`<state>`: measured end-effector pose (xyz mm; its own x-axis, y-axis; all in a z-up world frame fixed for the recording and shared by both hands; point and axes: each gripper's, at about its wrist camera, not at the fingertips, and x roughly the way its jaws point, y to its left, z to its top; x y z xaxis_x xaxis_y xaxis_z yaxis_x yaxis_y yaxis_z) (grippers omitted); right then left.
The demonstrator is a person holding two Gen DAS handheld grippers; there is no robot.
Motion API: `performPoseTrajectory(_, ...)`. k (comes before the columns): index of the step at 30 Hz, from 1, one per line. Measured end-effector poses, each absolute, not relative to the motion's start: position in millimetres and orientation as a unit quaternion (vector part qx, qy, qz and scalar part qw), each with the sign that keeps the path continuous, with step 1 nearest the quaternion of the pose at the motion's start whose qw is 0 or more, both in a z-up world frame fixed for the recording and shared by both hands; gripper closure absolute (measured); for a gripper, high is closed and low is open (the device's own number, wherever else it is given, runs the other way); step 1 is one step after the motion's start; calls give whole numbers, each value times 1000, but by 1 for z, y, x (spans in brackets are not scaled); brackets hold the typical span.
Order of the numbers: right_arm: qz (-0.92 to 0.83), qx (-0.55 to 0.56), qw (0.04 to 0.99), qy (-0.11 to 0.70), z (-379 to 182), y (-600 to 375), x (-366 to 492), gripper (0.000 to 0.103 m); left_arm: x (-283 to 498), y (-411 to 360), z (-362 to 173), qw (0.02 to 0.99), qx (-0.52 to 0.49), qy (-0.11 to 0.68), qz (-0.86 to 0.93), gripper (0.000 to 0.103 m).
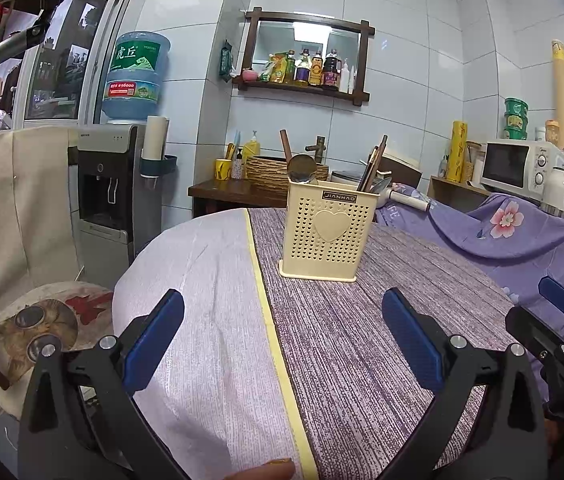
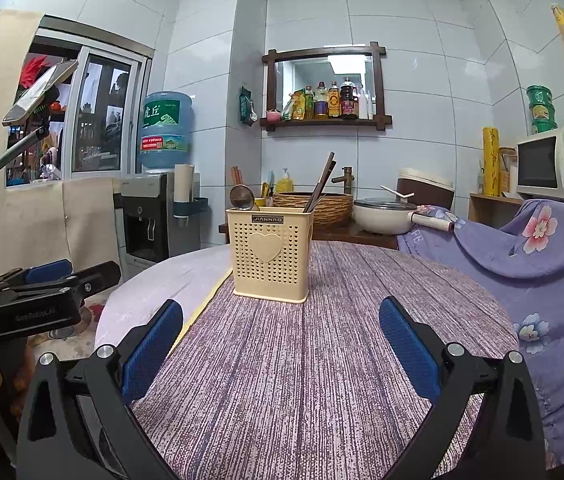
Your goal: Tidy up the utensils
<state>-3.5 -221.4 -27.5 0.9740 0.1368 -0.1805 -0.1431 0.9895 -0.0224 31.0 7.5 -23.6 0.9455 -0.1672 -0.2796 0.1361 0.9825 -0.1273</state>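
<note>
I'm holding both jaws apart and empty, left gripper point(image 1: 282, 320) and right gripper point(image 2: 282, 320), lining squarely toward the utensil holder point(image 2: 269, 254) at twelve o'clock.

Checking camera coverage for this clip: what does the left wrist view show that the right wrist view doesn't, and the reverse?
Only the left wrist view shows the round stool with a cat-face cushion beside the table and a fingertip at its bottom edge.

Only the right wrist view shows the whole white lidded pot behind the table.

Both show the cream utensil holder with a ladle and chopsticks in it, the striped tablecloth, the water dispenser, the microwave, and both grippers open and empty: left gripper, right gripper.
</note>
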Motion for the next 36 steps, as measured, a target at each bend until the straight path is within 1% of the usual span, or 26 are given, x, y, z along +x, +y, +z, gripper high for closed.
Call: performPoseTrajectory(36, 67, -14, 993, 95, -29, -224, -4, 6, 29, 1, -23, 986, -45, 145, -73, 6)
